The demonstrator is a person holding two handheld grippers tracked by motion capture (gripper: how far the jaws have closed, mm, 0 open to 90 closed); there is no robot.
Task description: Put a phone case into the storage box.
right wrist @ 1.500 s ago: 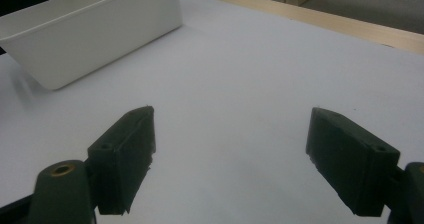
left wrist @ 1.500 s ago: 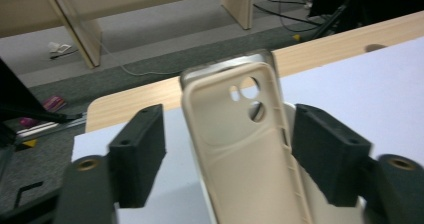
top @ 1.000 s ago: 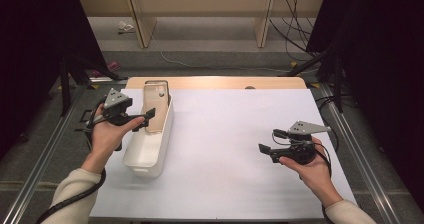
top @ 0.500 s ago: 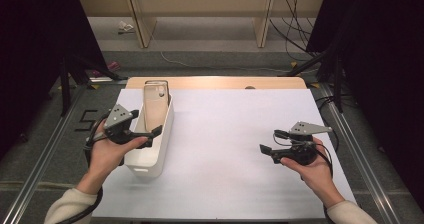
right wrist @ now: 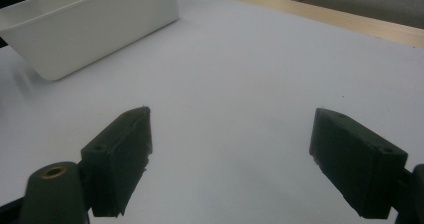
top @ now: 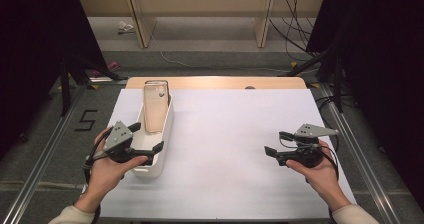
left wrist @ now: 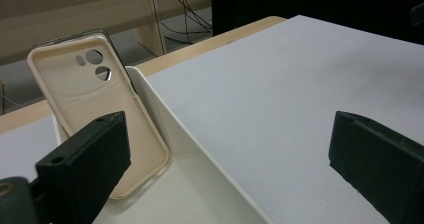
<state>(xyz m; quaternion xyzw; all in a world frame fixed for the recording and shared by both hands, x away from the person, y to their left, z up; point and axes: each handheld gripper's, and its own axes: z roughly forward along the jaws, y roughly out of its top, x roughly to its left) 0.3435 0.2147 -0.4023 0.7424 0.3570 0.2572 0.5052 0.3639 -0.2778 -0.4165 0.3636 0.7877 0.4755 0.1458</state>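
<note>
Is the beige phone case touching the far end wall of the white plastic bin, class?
Touching. In the left gripper view, the beige phone case stands on its bottom edge inside the white plastic bin, its back leaning against the bin's far end wall.

Left tool (top: 146,138) jaws wide, nothing gripped; right tool (top: 274,143) jaws wide, held level.

Bright, even overhead light on the white table; dark surroundings, soft focus.
</note>
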